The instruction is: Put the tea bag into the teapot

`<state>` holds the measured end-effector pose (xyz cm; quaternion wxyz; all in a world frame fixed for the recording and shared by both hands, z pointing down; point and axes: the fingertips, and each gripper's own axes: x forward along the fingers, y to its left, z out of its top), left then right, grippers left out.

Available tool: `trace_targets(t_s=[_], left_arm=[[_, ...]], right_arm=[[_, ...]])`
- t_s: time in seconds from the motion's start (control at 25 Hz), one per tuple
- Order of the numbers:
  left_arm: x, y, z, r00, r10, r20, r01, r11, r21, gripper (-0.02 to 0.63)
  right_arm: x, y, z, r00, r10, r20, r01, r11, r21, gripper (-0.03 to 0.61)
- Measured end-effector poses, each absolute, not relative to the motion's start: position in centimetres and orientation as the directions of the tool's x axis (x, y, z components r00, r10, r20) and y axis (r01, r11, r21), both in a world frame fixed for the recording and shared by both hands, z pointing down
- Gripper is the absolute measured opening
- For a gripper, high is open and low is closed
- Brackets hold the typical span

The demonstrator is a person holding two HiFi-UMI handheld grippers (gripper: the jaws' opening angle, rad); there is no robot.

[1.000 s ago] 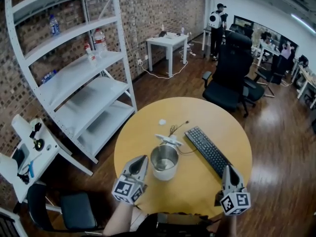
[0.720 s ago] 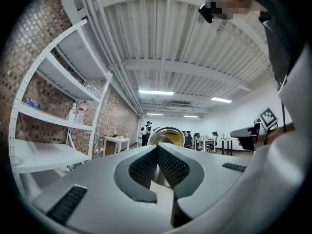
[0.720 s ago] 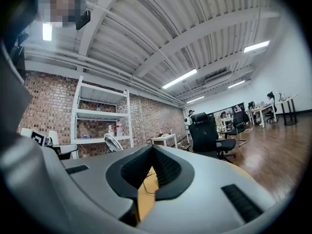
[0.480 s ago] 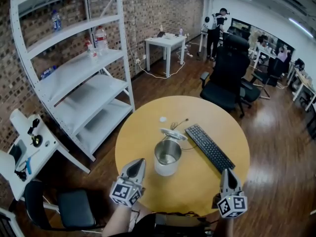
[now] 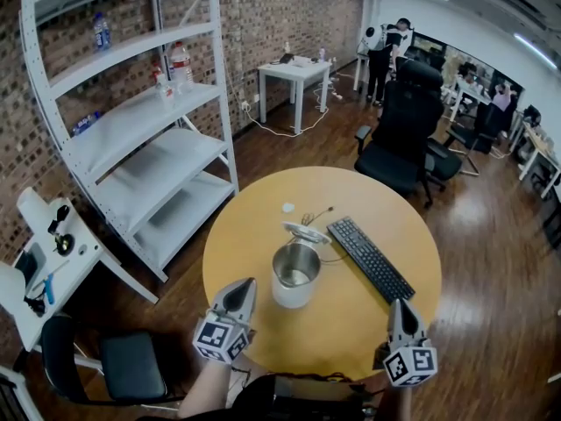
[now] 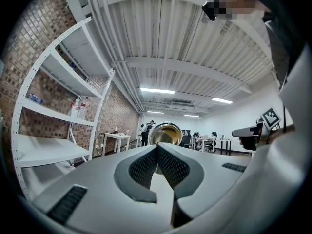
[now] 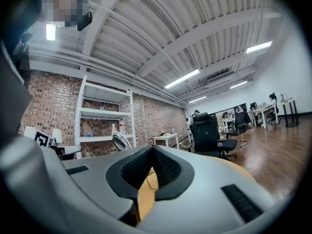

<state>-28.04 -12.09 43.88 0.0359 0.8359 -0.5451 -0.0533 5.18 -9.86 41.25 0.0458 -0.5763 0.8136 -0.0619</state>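
The steel teapot (image 5: 294, 274) stands open in the middle of the round yellow table (image 5: 254, 226), with its lid (image 5: 307, 232) lying just behind it. A small white piece (image 5: 288, 207), perhaps the tea bag, lies farther back on the table. My left gripper (image 5: 241, 286) hovers at the front left, just short of the teapot, jaws shut and empty. In the left gripper view the teapot (image 6: 165, 133) shows right above the shut jaws of the left gripper (image 6: 157, 147). My right gripper (image 5: 396, 305) is at the front right, also shut on nothing, as the right gripper view confirms (image 7: 152, 150).
A black keyboard (image 5: 370, 258) lies diagonally on the table's right half, with a thin cable (image 5: 314, 217) behind the lid. A white shelf rack (image 5: 140, 121) stands to the left, a black office chair (image 5: 403, 139) beyond the table, and people at the room's far end.
Both grippers have drawn back slightly toward the table's front edge and the head view has shifted a little. Nothing was picked up or moved.
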Motion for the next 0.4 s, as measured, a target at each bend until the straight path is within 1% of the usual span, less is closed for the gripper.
trace_targets(t_s=[0.4], left_arm=[[-26.8, -12.8, 43.0, 0.398, -0.915, -0.068, -0.907, -0.404, 0.117, 0.012]], right_arm=[[5.8, -10.9, 41.1, -0.358, -0.934, -0.005, -0.922, 0.355, -0.158, 0.008]])
